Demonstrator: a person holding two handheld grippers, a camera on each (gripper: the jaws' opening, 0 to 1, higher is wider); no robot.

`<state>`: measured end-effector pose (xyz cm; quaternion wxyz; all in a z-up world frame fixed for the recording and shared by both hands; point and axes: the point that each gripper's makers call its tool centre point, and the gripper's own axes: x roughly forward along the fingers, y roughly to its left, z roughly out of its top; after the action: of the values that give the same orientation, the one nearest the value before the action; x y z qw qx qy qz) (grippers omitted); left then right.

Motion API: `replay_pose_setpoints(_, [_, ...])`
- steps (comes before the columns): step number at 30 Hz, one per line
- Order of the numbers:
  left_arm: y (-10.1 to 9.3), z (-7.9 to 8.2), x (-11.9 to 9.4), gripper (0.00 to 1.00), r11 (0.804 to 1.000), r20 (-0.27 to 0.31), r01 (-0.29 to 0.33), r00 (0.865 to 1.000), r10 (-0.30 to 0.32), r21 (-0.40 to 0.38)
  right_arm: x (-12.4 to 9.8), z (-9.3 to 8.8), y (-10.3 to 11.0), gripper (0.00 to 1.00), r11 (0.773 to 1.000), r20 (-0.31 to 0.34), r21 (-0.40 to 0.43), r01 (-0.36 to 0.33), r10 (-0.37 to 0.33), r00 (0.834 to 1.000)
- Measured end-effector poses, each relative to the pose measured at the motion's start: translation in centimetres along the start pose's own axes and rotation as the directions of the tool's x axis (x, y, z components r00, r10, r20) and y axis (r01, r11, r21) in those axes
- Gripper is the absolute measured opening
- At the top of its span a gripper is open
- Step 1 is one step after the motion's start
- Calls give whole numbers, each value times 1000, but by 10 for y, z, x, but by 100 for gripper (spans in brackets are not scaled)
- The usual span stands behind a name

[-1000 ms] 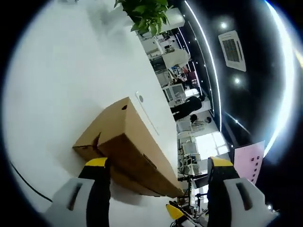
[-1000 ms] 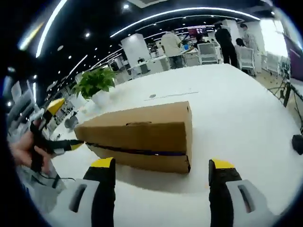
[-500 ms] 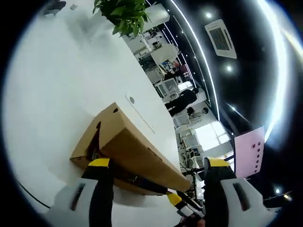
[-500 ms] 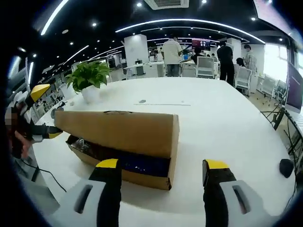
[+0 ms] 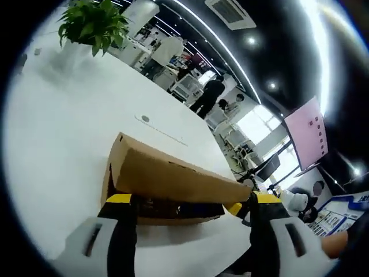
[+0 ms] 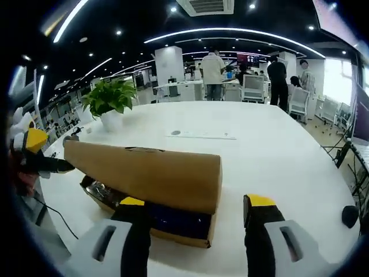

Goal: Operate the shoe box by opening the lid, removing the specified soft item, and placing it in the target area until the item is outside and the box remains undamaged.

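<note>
The big white, smooth-topped table (image 6: 277,156) carries everything, and on it sits the plain brown corrugated cardboard shoe box (image 6: 173,222), low and oblong, with matte walls and crisp folded edges. Its hinged cardboard lid (image 6: 144,173) is raised at a slant, so I judge the opening step well under way but not complete; the soft item has not come out and nothing lies in any target area that I can make out. In the gap under the lid I see something dark and bluish with a bit of glossy wrapping (image 6: 106,190) at the left end, too shadowed for me to name. My left gripper (image 6: 43,164), yellow-tipped on dark fingers, is at the lid's left corner in the right gripper view, touching or pinching the edge, though I cannot tell how tightly it is closed. My right gripper (image 6: 193,210) hangs with its jaws spread wide apart and holding nothing, just in front of the box's long side. In the left gripper view the lid (image 5: 173,176) tilts up over the box's dark interior. Further back stand a leafy green potted plant (image 6: 109,98) and a flat white paper strip (image 6: 202,134).
</note>
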<state>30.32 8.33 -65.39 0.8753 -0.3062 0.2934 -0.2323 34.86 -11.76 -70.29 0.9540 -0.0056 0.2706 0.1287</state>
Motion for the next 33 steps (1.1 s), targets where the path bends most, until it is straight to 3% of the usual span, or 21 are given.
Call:
replay_pose_setpoints(7, [5,-16,4,84,987,-82,-15,996,28,157,6,8,-1,63,1000,13,18,-8,8,1000])
replay_pose_setpoints(13, [4,-26,4,85,971,-118,-2,993,31,240,10,20,-1,65,1000,38,18,-13,13,999])
replay_pose_setpoints(16, [4,-29,4,75,967,-134,15,991,20,255,12,24,-1,65,1000,43,18,-15,14,999])
replay_pose_setpoints(21, [10,-36,7,86,954,-174,12,984,42,301,14,29,0,64,999,42,28,-23,22,999])
replay_pose_setpoints(24, [19,-39,6,86,926,-208,14,976,70,378,15,32,1,64,1000,52,18,-25,24,998])
replay_pose_setpoints(27, [24,-37,5,85,916,-212,7,973,85,400,18,35,3,65,999,59,-2,-38,38,998])
replay_pose_setpoints(29, [37,-28,4,79,885,-177,-41,974,138,464,20,35,14,69,996,56,-23,-82,83,995])
replay_pose_setpoints(30, [40,-27,3,79,880,-179,-49,972,151,472,20,36,16,68,996,59,-34,-78,80,995])
replay_pose_setpoints(33, [42,-30,3,81,890,-220,-25,966,139,456,20,42,12,64,998,79,-2,-61,61,995])
